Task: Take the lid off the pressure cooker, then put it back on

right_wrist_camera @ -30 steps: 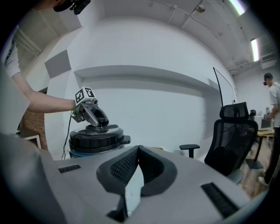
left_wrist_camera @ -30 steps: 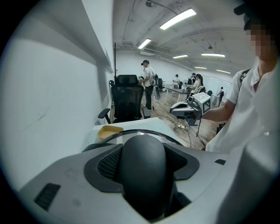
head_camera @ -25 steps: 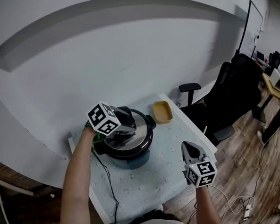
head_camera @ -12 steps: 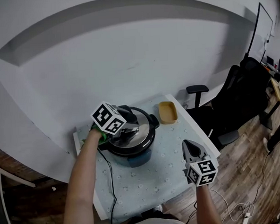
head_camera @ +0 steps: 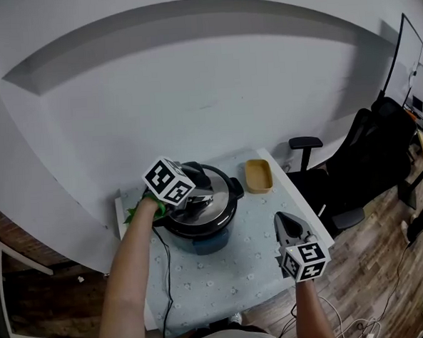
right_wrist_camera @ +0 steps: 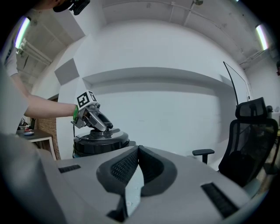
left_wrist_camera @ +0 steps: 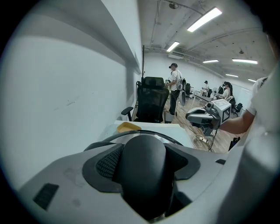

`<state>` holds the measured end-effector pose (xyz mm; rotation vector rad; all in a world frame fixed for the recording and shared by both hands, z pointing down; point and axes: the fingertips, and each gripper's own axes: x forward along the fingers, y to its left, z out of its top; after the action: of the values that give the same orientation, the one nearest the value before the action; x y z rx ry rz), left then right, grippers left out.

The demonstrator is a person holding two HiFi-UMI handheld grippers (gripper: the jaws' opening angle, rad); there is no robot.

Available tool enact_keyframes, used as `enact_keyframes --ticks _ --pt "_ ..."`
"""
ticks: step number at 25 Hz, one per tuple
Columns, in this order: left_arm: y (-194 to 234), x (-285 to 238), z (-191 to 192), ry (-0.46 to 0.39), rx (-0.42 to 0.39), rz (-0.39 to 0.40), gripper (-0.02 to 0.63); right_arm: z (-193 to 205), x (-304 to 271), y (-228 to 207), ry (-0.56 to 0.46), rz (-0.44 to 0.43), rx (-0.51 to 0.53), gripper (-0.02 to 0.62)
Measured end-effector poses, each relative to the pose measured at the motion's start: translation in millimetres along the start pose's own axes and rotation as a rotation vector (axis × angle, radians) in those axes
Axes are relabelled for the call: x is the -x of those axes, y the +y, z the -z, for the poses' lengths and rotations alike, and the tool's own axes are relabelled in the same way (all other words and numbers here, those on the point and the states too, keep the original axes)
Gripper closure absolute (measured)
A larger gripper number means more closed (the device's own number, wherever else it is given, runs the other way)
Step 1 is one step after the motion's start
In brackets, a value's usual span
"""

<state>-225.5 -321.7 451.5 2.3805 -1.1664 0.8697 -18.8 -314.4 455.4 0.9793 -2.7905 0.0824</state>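
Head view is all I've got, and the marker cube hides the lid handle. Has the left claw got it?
Observer: Yes. In the left gripper view the black lid handle fills the left claw, with the pads pressed on both sides.
Operator: Lid off yet?
Observer: No. Side-on in the right gripper view, the lid sits flat on the cooker body, with no gap visible.
Operator: Right claw carrying anything?
Observer: No. Its own view shows the right claw closed on nothing.
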Motion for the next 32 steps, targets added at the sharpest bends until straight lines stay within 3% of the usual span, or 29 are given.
enact_keyframes --ticks 12,16,20,25,32 --pt "-2 0 1 -0.007 -0.027 0.009 0.32 -1 -2 -2 -0.002 -0.009 -0.001 0.594" --pt "-8 0 1 0.015 -0.07 0.039 0.284 -4 -3 1 -0.006 -0.009 0.002 0.594" --pt "-9 12 -19 -0.043 -0.09 0.037 0.276 -4 -1 1 -0.007 -0.001 0.002 0.594" --pt "-7 32 -41 -0.082 -0.12 -0.001 0.275 -6 -1 4 -0.014 0.001 0.0 0.594" --pt "-7 63 -51 -0.179 -0.081 -0.12 0.276 -17 -7 21 -0.039 -0.022 0.011 0.594"
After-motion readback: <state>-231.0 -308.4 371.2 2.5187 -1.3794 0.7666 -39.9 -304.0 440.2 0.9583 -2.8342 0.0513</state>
